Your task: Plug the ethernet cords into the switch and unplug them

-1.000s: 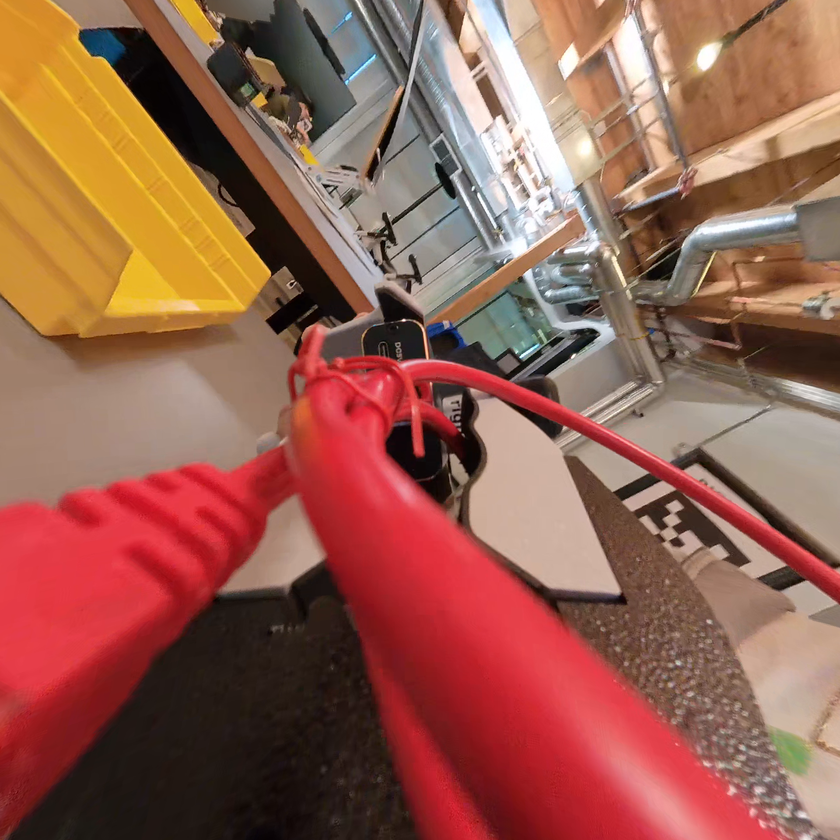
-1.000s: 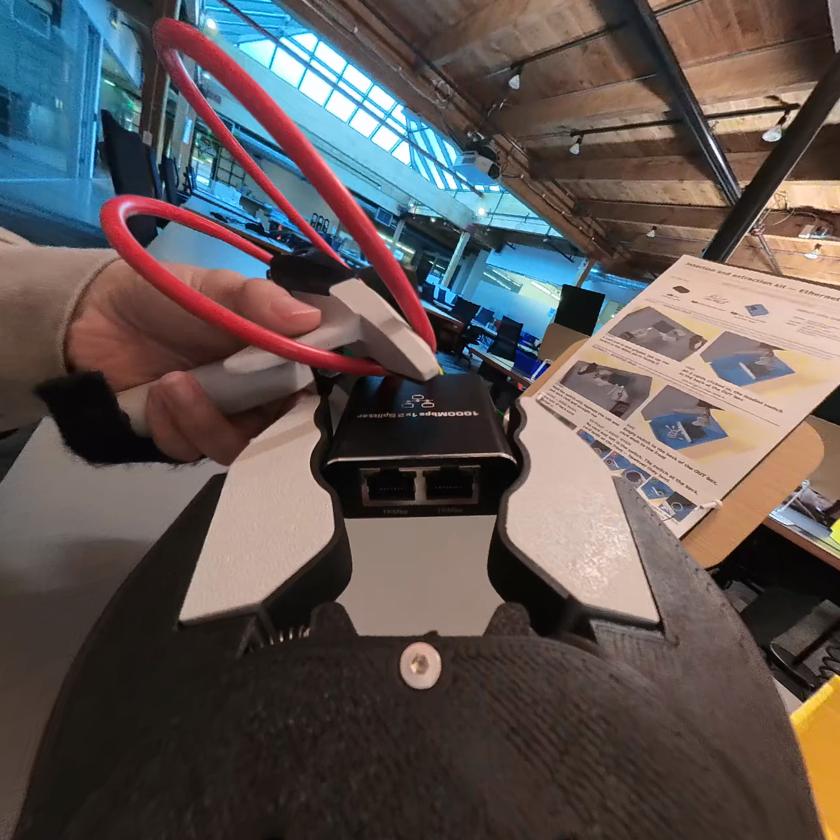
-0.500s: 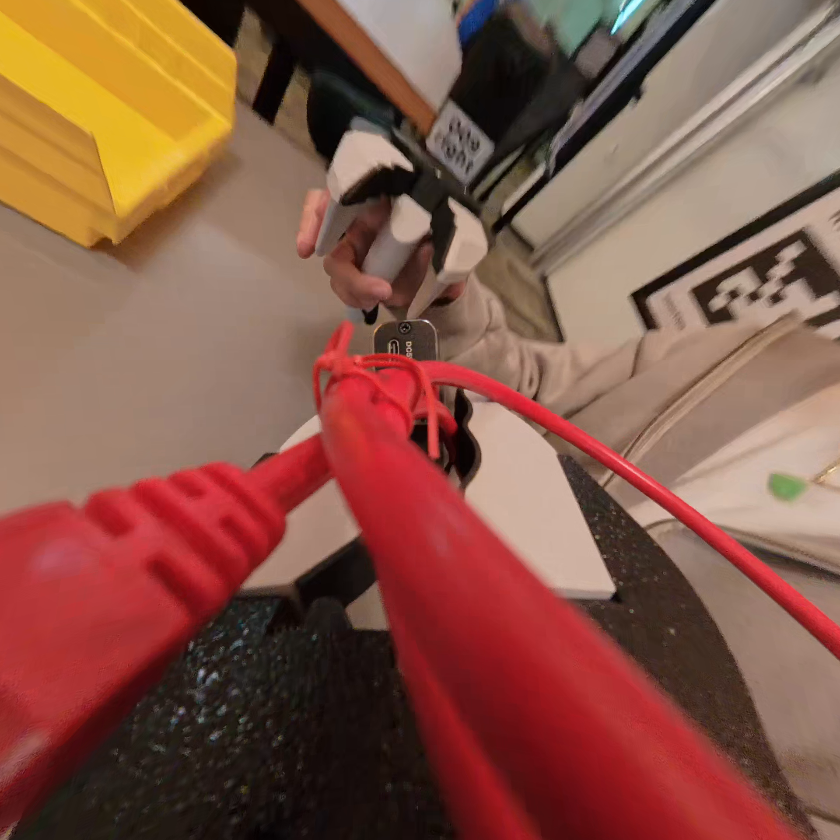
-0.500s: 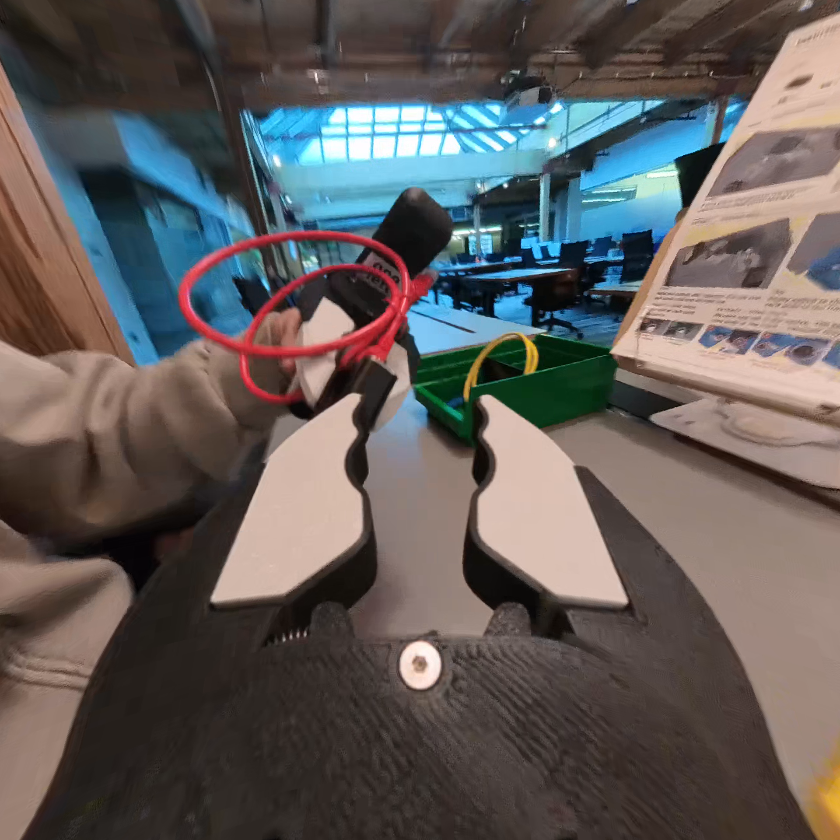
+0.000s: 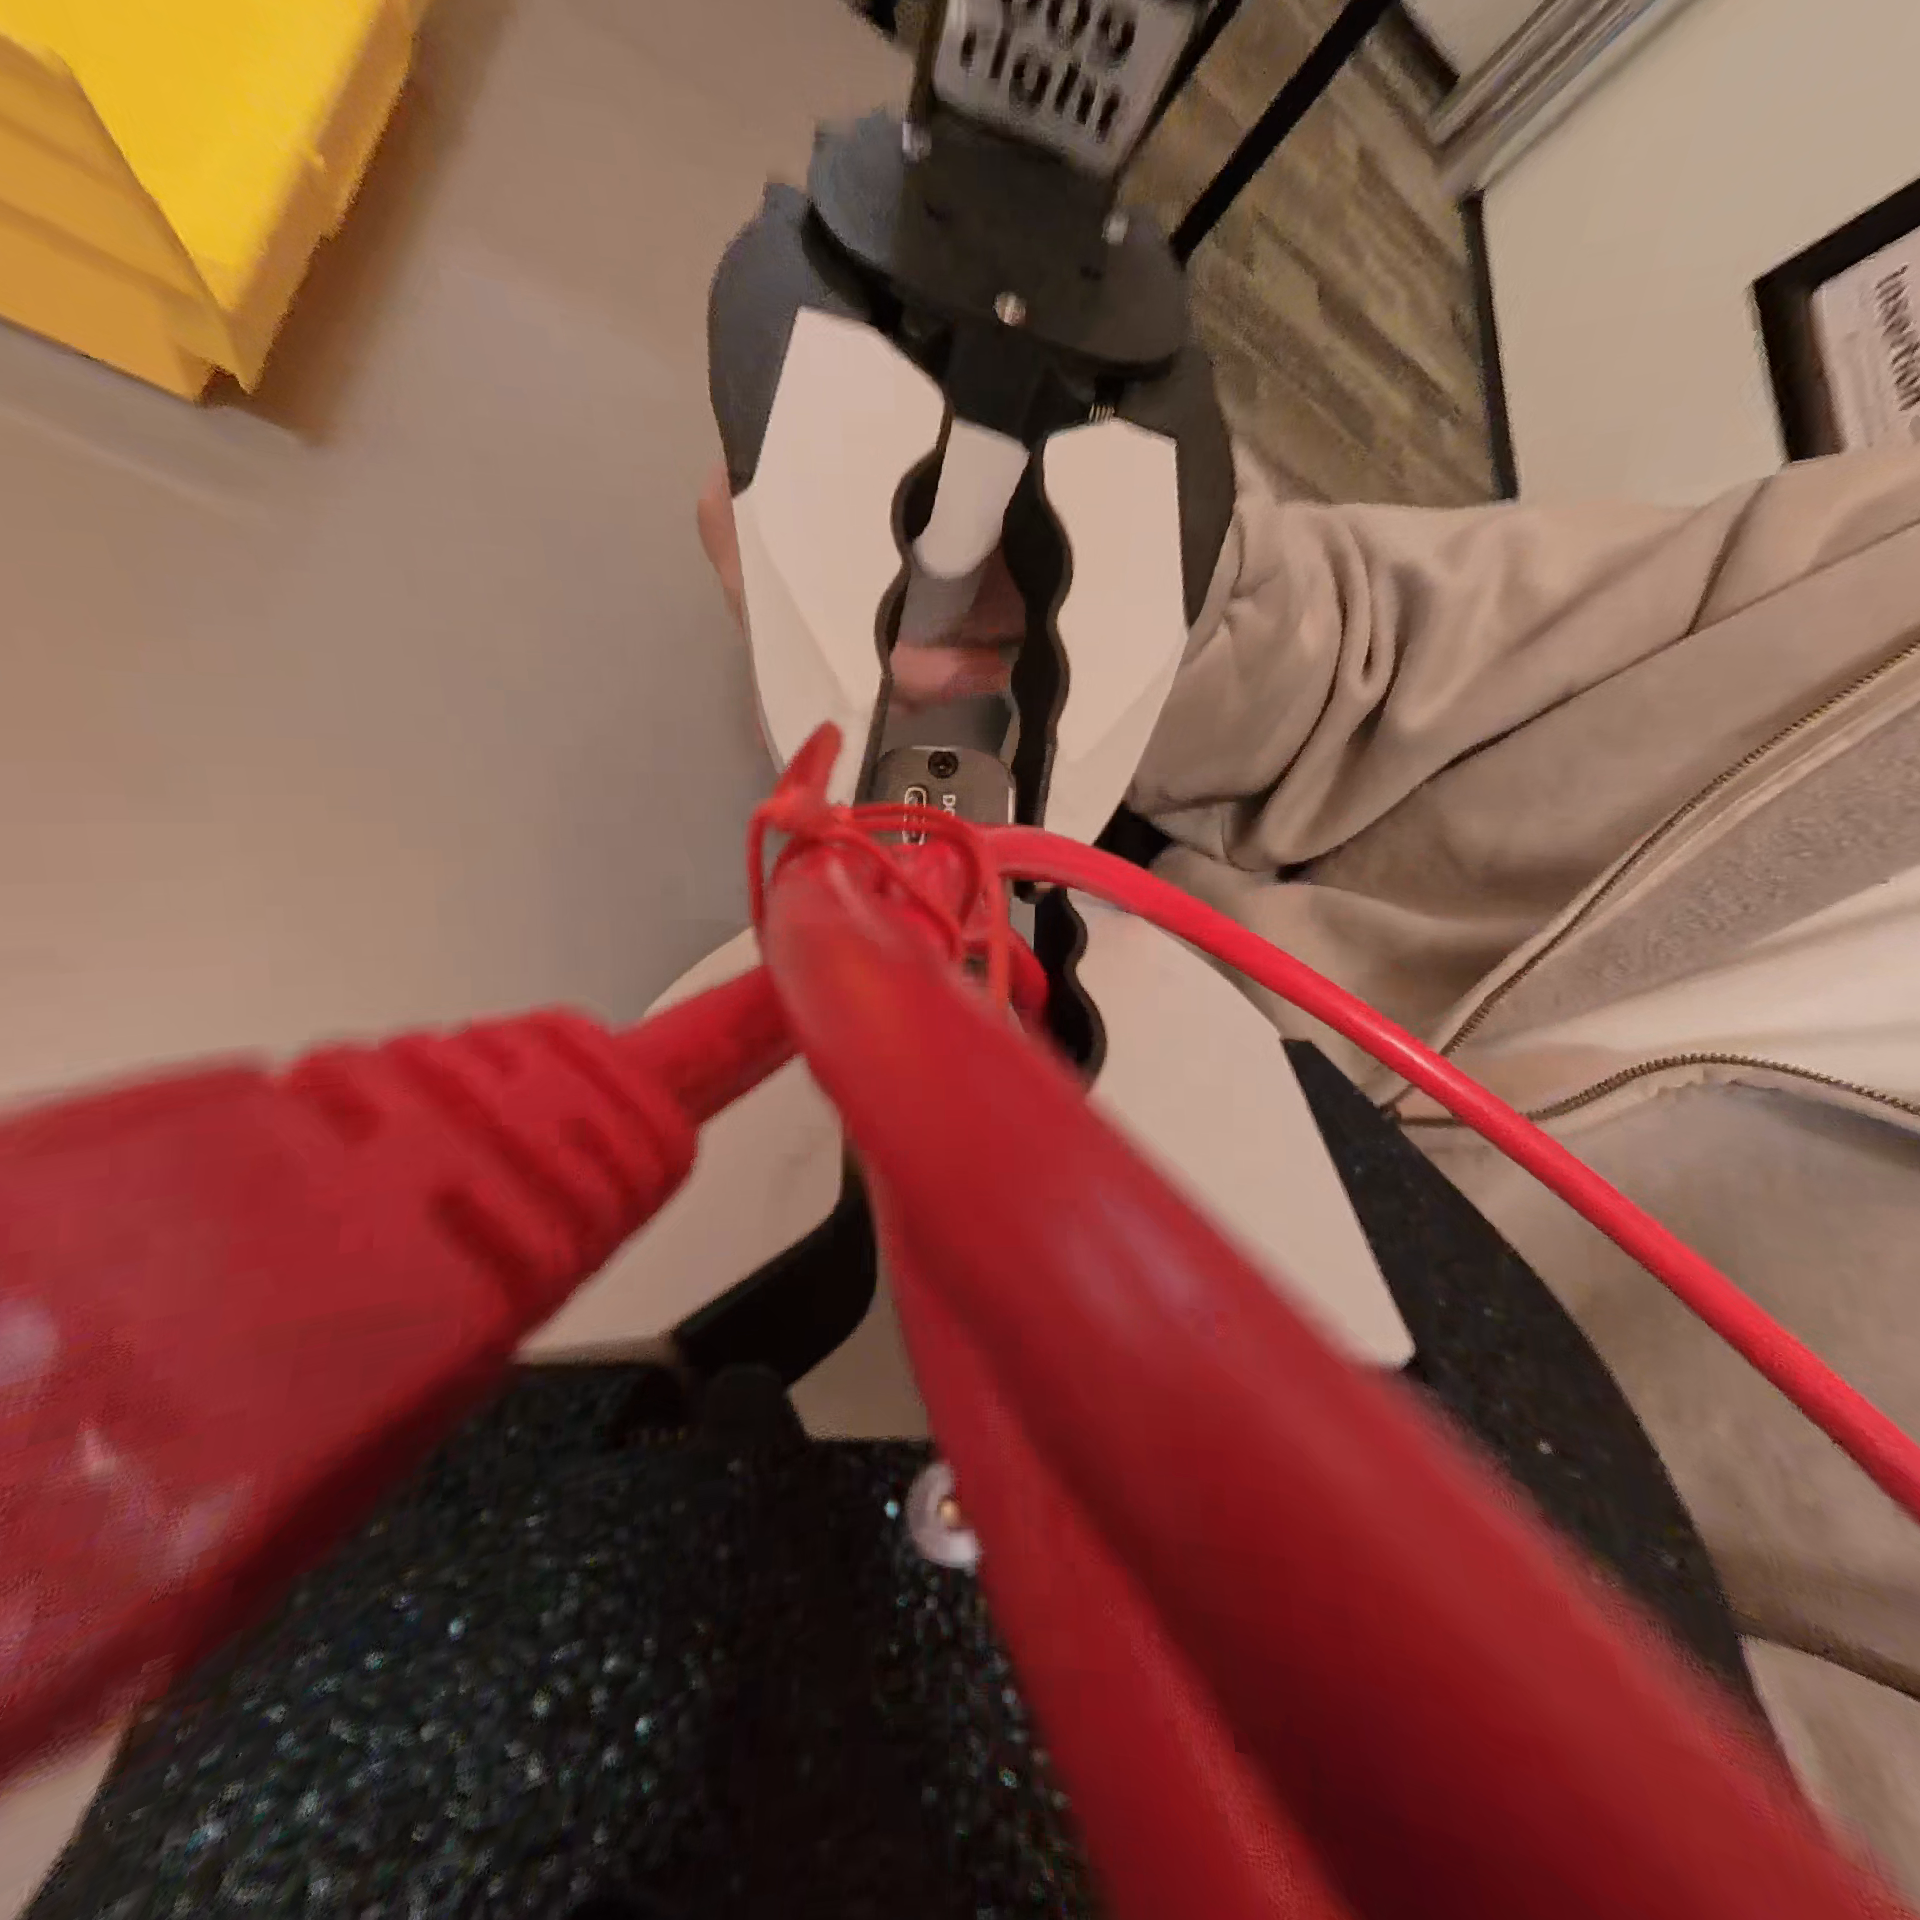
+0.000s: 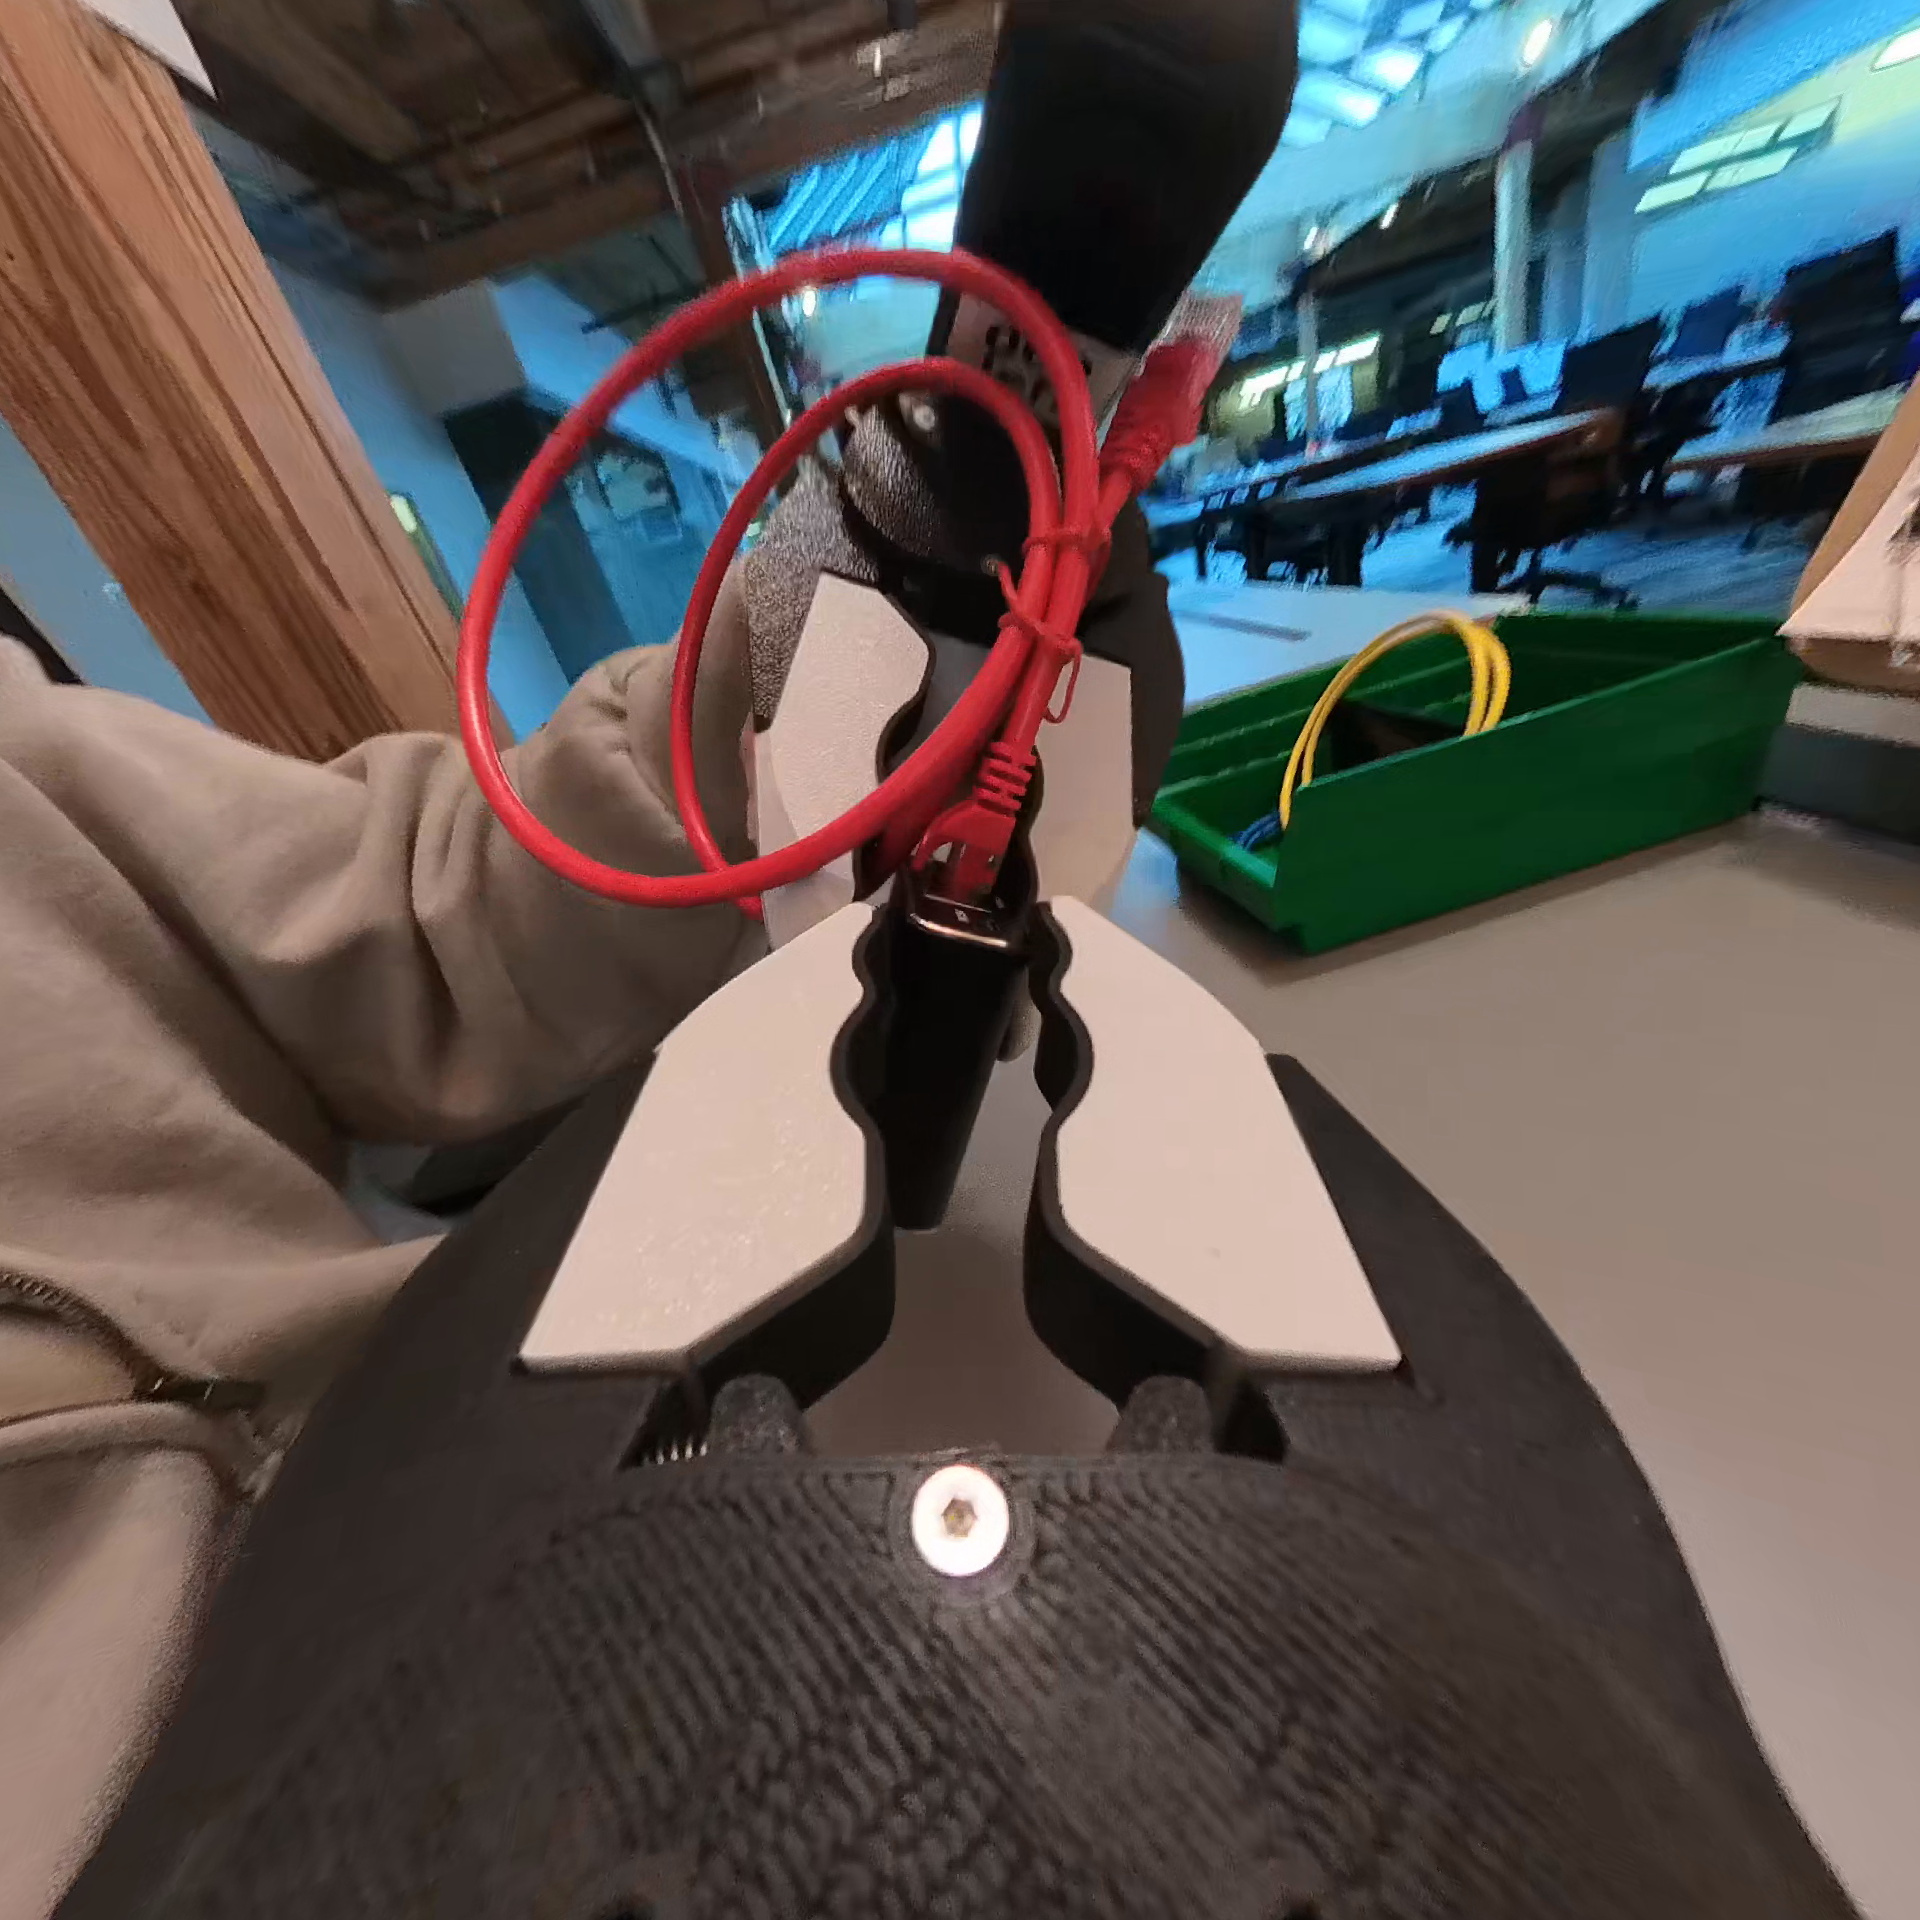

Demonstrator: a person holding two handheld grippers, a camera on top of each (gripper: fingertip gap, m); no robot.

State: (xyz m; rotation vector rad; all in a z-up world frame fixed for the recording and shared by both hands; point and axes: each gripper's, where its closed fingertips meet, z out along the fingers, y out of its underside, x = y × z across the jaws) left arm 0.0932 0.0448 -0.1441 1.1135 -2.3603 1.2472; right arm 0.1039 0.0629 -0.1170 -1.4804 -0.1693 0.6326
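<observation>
The small black switch [image 6: 935, 1060] is held above the grey table between the two grippers, which face each other. My right gripper [image 6: 956, 925] is shut on the switch's near end; it also shows in the left wrist view [image 5: 951, 769]. My left gripper [image 6: 961, 862] is shut on the plug [image 6: 982, 805] of the red ethernet cord [image 6: 1039, 644], which sits in a port at the switch's far end. The cord is tied in loops; its free plug [image 5: 312, 1195] hangs close to the left camera. In the left wrist view the cord [image 5: 1039, 1299] hides most of my left gripper [image 5: 935, 935] and the switch [image 5: 940, 800].
A green bin [image 6: 1507, 790] with a yellow cord [image 6: 1351, 665] stands at the back right of the table [image 6: 1558, 1143]. A yellow bin [image 5: 187, 156] stands on the other side. A wooden post [image 6: 187, 416] and the person's beige sleeve [image 6: 260, 883] are to the left.
A second ago my right gripper held the switch by its wide sides. It then let go and opened. Now it has closed on the switch's narrow end, facing the left gripper.
</observation>
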